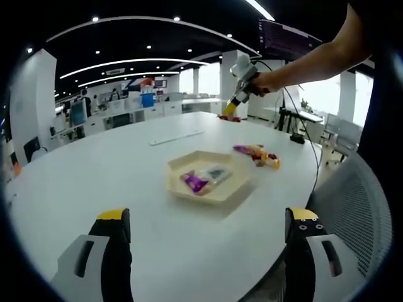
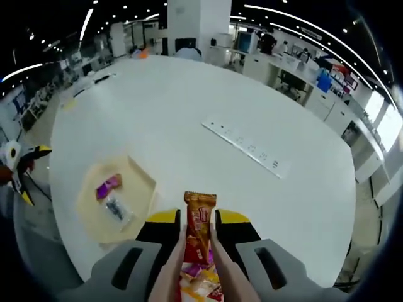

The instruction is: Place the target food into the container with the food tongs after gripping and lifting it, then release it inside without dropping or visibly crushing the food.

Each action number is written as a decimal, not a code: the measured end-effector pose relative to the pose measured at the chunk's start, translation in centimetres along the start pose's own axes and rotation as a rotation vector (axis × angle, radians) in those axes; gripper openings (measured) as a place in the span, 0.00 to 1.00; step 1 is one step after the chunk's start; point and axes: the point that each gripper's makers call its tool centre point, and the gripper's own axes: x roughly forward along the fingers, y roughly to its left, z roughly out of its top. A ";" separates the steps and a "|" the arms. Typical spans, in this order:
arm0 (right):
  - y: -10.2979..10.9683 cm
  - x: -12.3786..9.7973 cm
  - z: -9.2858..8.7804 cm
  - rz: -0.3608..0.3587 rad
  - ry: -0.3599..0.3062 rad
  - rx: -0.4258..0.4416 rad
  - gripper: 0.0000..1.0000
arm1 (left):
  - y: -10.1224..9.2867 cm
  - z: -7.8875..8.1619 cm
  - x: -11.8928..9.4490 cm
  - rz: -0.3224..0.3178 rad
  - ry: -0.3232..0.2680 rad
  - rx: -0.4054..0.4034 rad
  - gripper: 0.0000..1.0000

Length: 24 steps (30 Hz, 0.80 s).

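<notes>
Between right gripper's jaws: the right gripper [image 2: 198,242] stood closed on pale food tongs [image 2: 223,274], whose two arms pinched an orange-red snack packet [image 2: 199,234]; the packet stood upright and looked uncrushed.
Below the held packet: a heap of further wrapped snacks [image 2: 196,283] lay on the white table [image 2: 208,100], so the lift was judged only just begun.
Left gripper: the left gripper [image 1: 208,229] hung with its jaws wide apart and nothing between them, low over the near edge of the table [image 1: 94,170].
Container: a shallow cream tray [image 2: 141,182] lay to the left of the held packet in the right gripper view, near but apart from it; in the left gripper view the same tray [image 1: 236,189] sat just ahead of the open jaws.
Tray contents: a purple packet [image 2: 108,186] and a clear-wrapped dark item [image 2: 116,209] already lay inside; both showed again in the left gripper view, purple [image 1: 194,182] and clear [image 1: 216,173].
Far side: the person's hand [image 1: 264,82] held the right gripper [image 1: 230,112] above the table beyond the snack pile [image 1: 257,154]; a white power strip [image 2: 242,146] lay further out, well apart from the tray.
Step in hand: grip made, transfer to the tray not yet done.
Next move: judged to call for carrying the packet across until it is over the tray's bare part, lowering it, then easing the tongs open; firm but light pressure is needed, since the slick wrapper could slip.
</notes>
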 end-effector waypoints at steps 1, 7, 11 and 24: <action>0.2 -0.1 0.1 0.003 -0.001 -0.004 0.21 | 0.0 0.0 0.0 0.000 -0.001 0.000 0.99; 0.5 0.0 0.4 0.011 -0.001 -0.019 0.21 | -0.1 0.0 0.0 0.000 0.002 0.005 0.99; 1.0 -0.1 0.5 0.017 -0.001 -0.024 0.21 | 0.1 0.1 0.0 0.005 -0.001 0.004 0.99; 3.2 0.3 1.7 0.063 -0.013 -0.050 0.21 | 0.1 0.1 0.0 0.009 -0.001 0.006 0.99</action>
